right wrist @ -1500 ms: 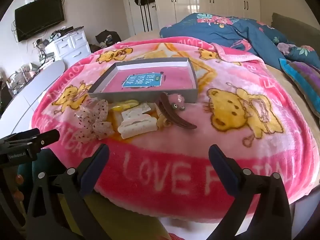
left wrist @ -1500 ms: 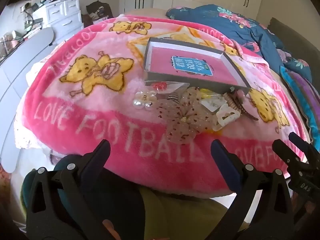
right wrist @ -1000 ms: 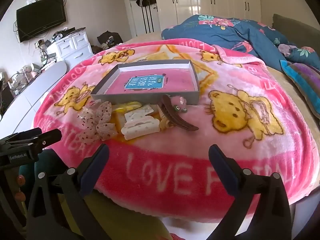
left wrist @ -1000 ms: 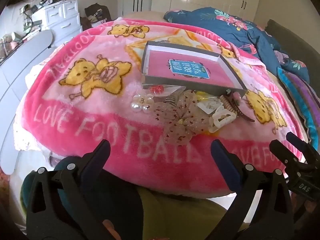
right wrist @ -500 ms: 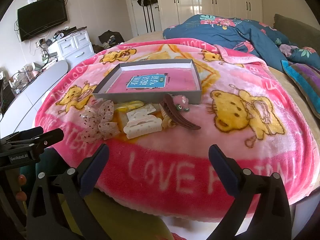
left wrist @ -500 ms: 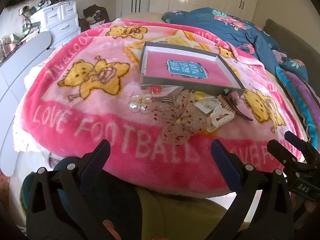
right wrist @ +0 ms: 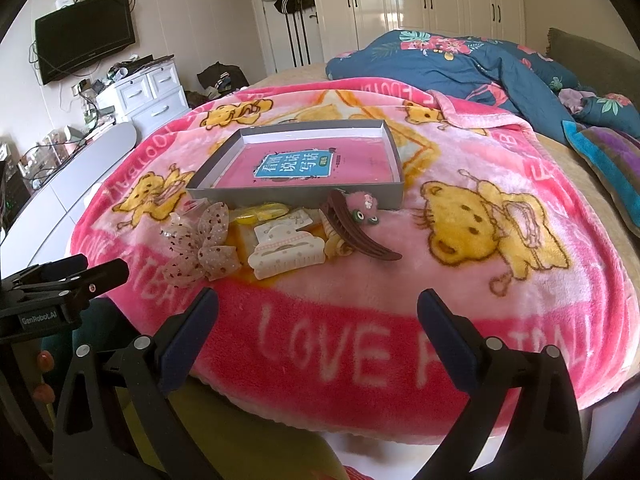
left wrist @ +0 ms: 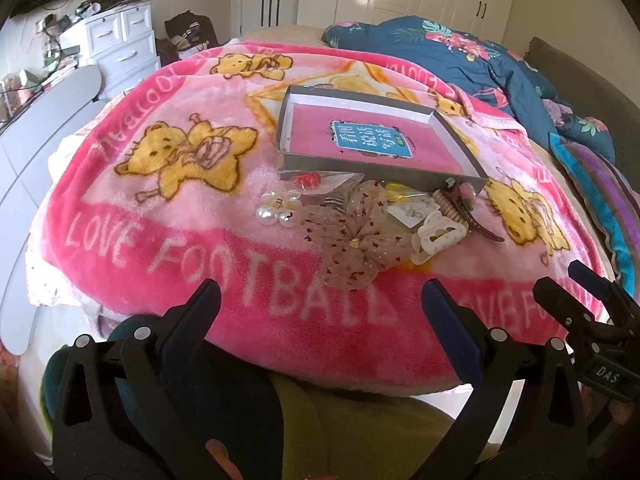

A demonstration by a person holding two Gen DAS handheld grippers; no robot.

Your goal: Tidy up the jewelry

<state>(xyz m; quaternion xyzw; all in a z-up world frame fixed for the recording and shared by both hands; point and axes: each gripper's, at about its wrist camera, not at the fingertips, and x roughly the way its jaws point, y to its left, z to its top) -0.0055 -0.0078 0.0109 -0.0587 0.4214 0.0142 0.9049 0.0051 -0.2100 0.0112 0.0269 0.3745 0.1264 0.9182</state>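
A grey shallow box [left wrist: 376,168] with a pink floor and blue label lies on the pink blanket; it also shows in the right wrist view [right wrist: 304,192]. In front of it lies a heap of hair accessories: a spotted mesh bow [left wrist: 352,236] [right wrist: 200,244], pearl pieces [left wrist: 276,208], a red piece in a clear bag [left wrist: 308,179], a cream claw clip [left wrist: 438,236] [right wrist: 286,254], a brown claw clip [left wrist: 464,208] [right wrist: 356,232] and a yellow piece [right wrist: 262,211]. My left gripper [left wrist: 320,300] is open and empty, short of the heap. My right gripper [right wrist: 318,308] is open and empty, near the bed's front edge.
The pink bear blanket [right wrist: 480,240] covers the bed. A blue floral quilt [right wrist: 460,60] and a striped pillow [right wrist: 612,160] lie at the back right. A white dresser [right wrist: 148,88] and a TV [right wrist: 84,36] stand at the left. Each gripper shows in the other's view [left wrist: 592,316] [right wrist: 60,288].
Both grippers have drifted slightly, so the box and heap sit a little differently in view. Both stay open and empty. Nothing on the blanket has moved.
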